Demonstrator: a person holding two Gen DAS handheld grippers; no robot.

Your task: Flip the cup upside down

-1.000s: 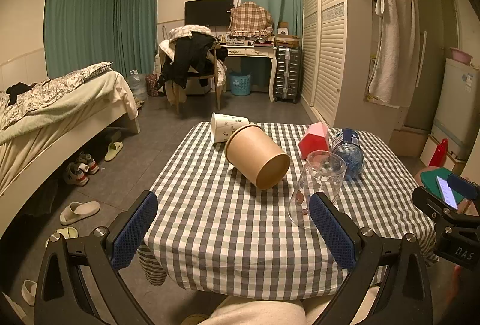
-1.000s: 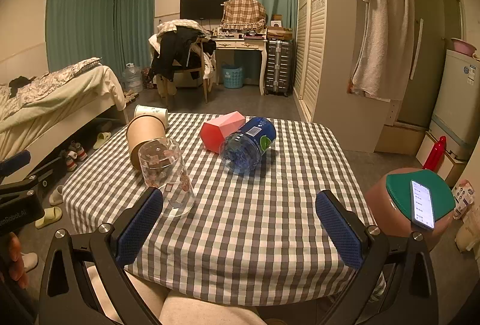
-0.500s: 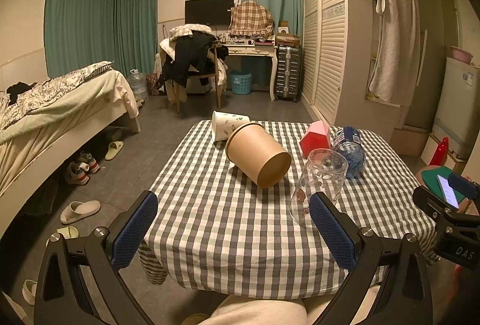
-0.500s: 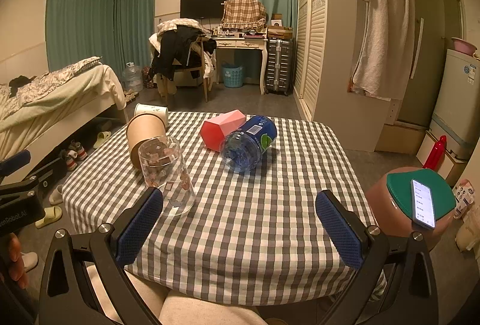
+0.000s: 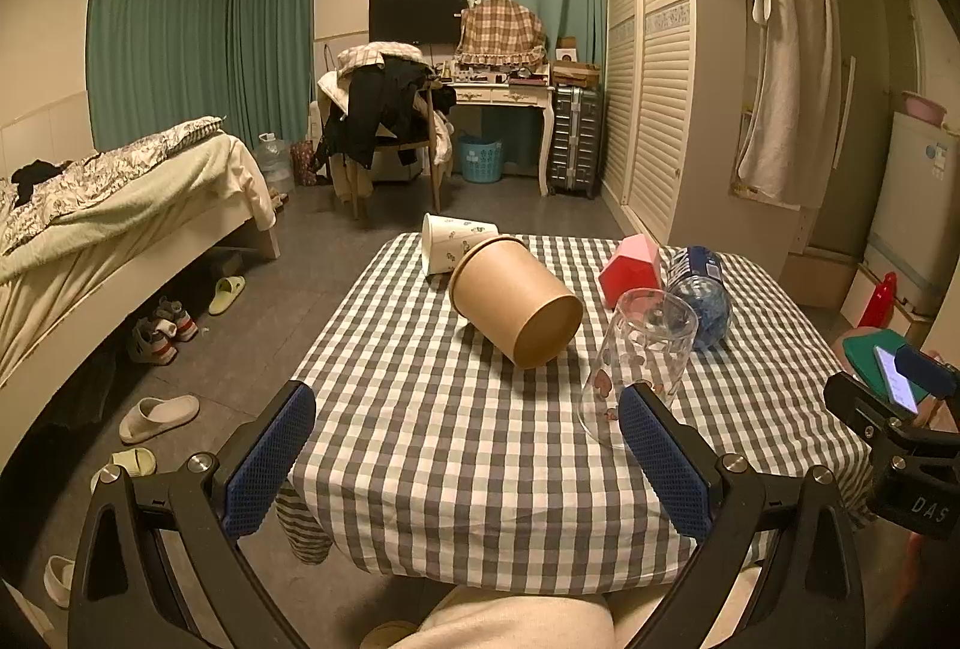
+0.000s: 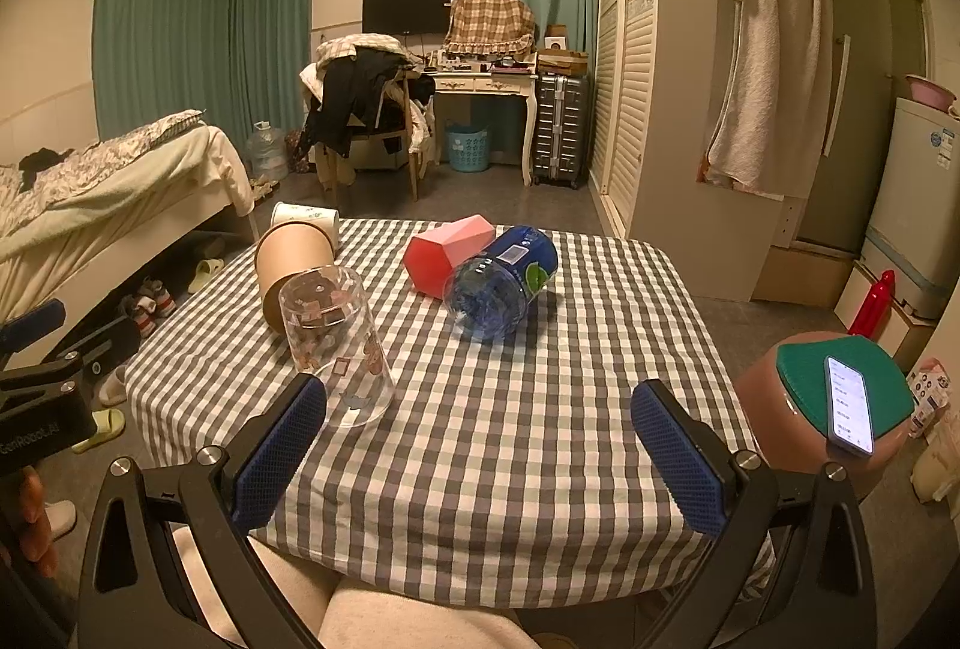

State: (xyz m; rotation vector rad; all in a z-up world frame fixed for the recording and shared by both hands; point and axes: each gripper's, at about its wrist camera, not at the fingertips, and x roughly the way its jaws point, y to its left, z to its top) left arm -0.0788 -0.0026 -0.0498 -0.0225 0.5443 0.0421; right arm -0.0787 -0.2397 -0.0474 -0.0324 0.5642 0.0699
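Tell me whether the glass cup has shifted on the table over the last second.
No. The glass cup stands at the same spot against the brown paper cup and the checked tablecloth in both views; any drift is too slight to tell.

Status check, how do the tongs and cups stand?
Both tongs open, empty. Clear glass cup already inverted. Brown paper cup lying sideways, unobstructed.

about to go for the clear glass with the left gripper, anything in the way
Nothing visible blocks it. The clear glass stands on the checked table just beyond the left gripper, by its right finger. The brown paper cup lies farther back, apart.
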